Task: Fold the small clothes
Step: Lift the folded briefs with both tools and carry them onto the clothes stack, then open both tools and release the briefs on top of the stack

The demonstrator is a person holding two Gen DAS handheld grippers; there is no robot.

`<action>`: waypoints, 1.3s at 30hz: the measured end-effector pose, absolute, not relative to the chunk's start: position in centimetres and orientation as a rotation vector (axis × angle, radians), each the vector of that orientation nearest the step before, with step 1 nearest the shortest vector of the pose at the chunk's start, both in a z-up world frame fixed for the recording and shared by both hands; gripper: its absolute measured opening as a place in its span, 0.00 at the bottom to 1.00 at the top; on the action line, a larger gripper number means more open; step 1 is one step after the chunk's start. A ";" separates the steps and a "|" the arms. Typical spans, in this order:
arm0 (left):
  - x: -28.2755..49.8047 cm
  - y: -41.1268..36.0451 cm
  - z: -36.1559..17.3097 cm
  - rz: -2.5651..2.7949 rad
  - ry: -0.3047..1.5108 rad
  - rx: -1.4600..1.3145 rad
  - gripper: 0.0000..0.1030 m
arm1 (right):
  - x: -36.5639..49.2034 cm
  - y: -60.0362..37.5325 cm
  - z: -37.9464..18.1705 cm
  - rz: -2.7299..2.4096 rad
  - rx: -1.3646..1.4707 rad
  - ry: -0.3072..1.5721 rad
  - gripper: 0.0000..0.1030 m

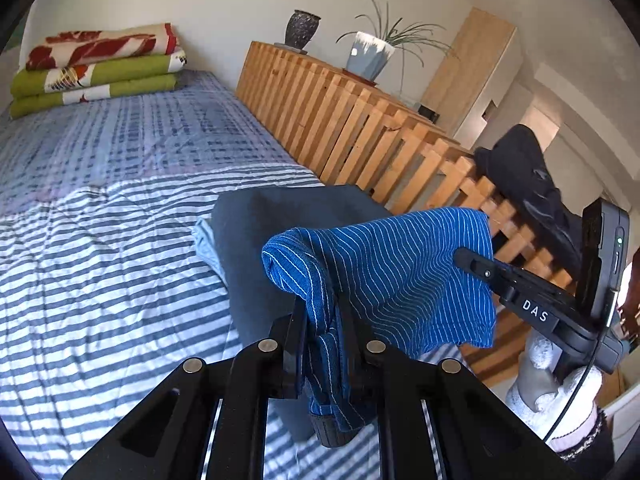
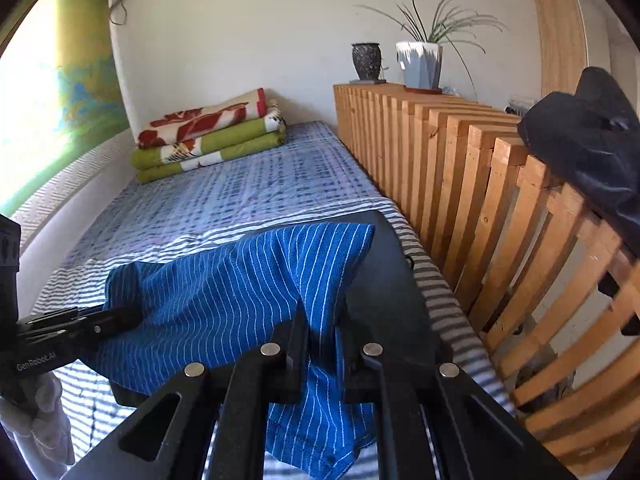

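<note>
A blue garment with thin white stripes (image 1: 400, 272) hangs in the air between both grippers, above the bed. My left gripper (image 1: 324, 312) is shut on its left end, and cloth droops down between the fingers. My right gripper (image 2: 322, 320) is shut on the other end of the same blue garment (image 2: 240, 292). In the left wrist view the right gripper (image 1: 472, 264) shows at the right, held by a white-gloved hand (image 1: 560, 396). Under the garment a dark grey folded cloth (image 1: 280, 224) lies on the striped bedspread (image 1: 100, 280).
A wooden slatted rail (image 2: 460, 184) runs along the bed's right side, with a black garment (image 2: 592, 148) draped over it. Folded green and red blankets (image 2: 208, 140) sit at the bed's far end. A dark vase (image 2: 366, 60) and a potted plant (image 2: 420, 64) stand on the rail.
</note>
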State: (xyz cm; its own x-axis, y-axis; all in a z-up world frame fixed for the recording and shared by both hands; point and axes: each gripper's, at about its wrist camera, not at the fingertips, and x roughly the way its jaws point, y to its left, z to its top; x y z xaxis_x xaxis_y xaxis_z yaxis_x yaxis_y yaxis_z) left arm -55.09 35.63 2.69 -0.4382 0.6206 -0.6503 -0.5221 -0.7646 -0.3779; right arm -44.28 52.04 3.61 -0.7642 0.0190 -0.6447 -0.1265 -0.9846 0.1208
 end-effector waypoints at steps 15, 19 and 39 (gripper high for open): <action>-57.7 38.4 -1.7 2.304 -0.175 -0.981 0.46 | -49.8 57.7 2.3 2.747 -1.012 0.055 0.31; -56.7 39.6 -2.0 2.260 -0.094 -0.968 0.42 | -48.6 55.5 2.4 2.862 -1.060 0.048 0.31; -52.3 37.1 -3.8 2.271 0.079 -1.119 0.40 | -43.4 58.7 1.1 2.691 -1.107 0.291 0.40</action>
State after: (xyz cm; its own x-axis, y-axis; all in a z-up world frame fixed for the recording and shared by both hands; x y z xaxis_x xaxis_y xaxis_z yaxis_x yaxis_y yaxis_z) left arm -52.26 37.06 -3.82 -0.4651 0.4877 -0.7388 -0.5379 -0.8185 -0.2017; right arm -43.35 58.74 1.11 -0.6934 0.1239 -0.7099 -0.2727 -0.9569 0.0994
